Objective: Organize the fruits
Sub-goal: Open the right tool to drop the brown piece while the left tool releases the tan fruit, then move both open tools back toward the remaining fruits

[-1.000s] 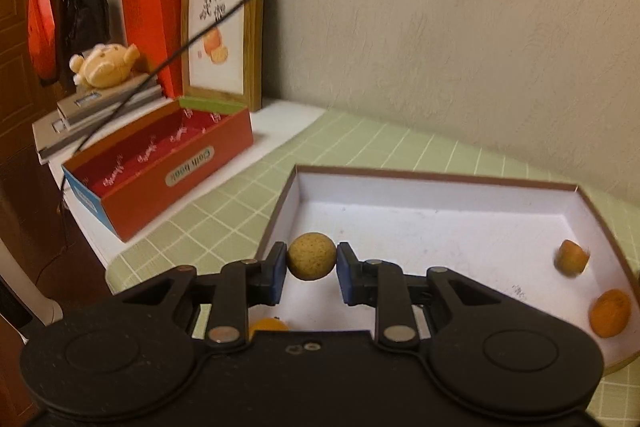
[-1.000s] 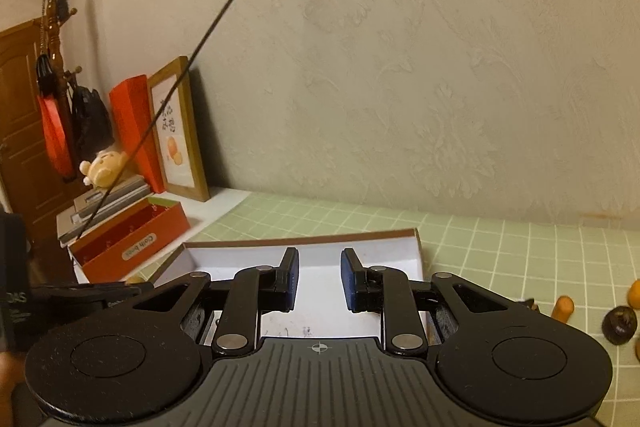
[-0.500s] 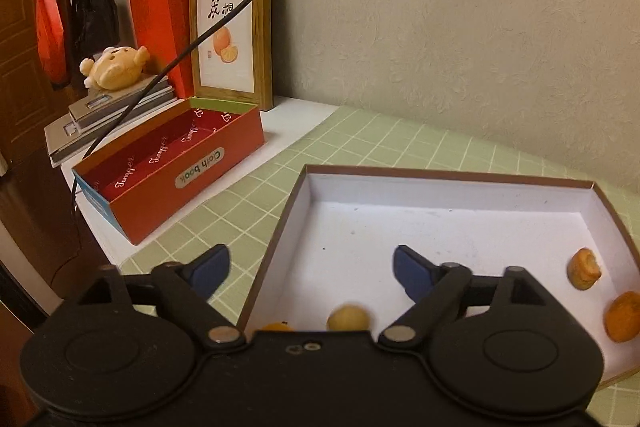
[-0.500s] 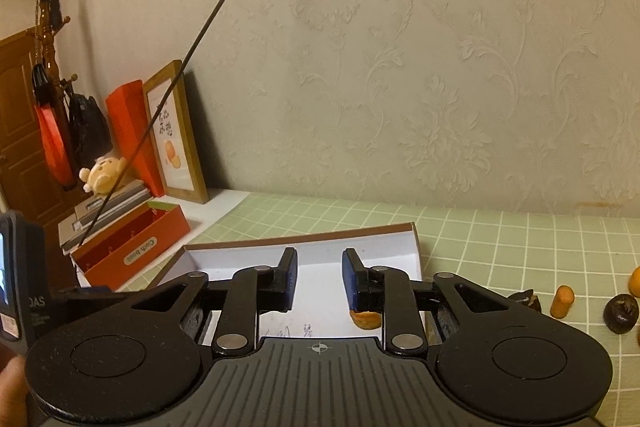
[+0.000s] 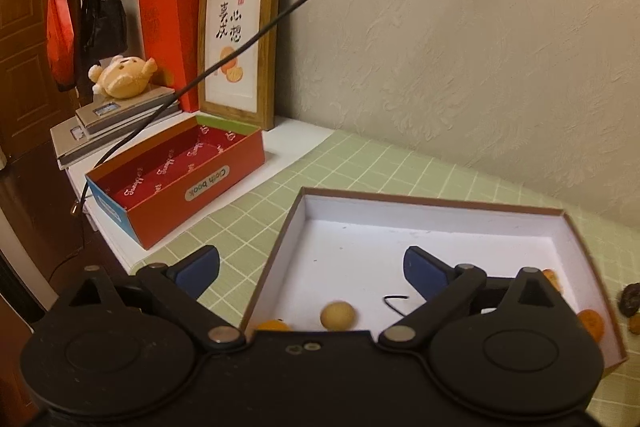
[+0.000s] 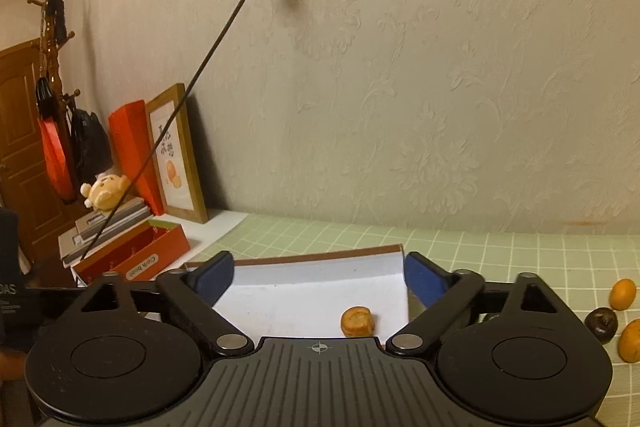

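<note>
Both my claws are wide apart and hold nothing. The left claw hangs over the white box, and a round tan fruit lies in the box just under it. Off to the right of my right claw, more fruit waits on the green cloth. I think I should swing right, drop slowly around one fruit, and squeeze gently so it won't roll.

Right tongs spread wide over white box, small orange fruit inside, empty
</note>
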Demonstrator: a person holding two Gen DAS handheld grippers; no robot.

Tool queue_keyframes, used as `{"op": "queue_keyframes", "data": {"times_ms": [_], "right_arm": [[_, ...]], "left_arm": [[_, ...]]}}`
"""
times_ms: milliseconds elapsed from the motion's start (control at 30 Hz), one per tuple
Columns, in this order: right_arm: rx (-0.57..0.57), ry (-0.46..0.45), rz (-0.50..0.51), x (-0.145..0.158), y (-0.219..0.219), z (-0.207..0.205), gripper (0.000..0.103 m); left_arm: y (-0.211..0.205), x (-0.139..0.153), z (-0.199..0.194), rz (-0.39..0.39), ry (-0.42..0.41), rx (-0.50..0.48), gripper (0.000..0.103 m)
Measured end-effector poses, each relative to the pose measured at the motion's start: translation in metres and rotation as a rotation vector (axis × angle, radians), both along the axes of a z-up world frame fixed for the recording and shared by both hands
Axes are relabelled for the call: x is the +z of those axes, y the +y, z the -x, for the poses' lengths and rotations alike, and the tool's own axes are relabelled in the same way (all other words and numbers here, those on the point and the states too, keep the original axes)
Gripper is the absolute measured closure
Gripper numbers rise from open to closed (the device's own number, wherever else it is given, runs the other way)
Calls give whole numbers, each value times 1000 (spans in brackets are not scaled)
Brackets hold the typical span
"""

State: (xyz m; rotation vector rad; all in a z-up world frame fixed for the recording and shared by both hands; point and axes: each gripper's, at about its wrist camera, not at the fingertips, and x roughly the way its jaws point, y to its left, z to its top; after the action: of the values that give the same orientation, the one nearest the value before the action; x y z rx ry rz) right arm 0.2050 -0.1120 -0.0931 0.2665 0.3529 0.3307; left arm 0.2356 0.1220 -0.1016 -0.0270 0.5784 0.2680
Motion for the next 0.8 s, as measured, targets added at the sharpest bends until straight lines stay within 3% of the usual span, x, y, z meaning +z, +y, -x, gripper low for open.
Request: {"op": "queue_keyframes", "data": {"times_ms": [167, 800], "right_arm": [[-4, -12, 7, 3, -11, 8, 0], [-145, 4, 31, 6, -105, 52, 0]], "left_arm": [[-11, 11, 12, 14, -18, -24, 9], [-108, 20, 51, -20, -60, -242, 8]]}}
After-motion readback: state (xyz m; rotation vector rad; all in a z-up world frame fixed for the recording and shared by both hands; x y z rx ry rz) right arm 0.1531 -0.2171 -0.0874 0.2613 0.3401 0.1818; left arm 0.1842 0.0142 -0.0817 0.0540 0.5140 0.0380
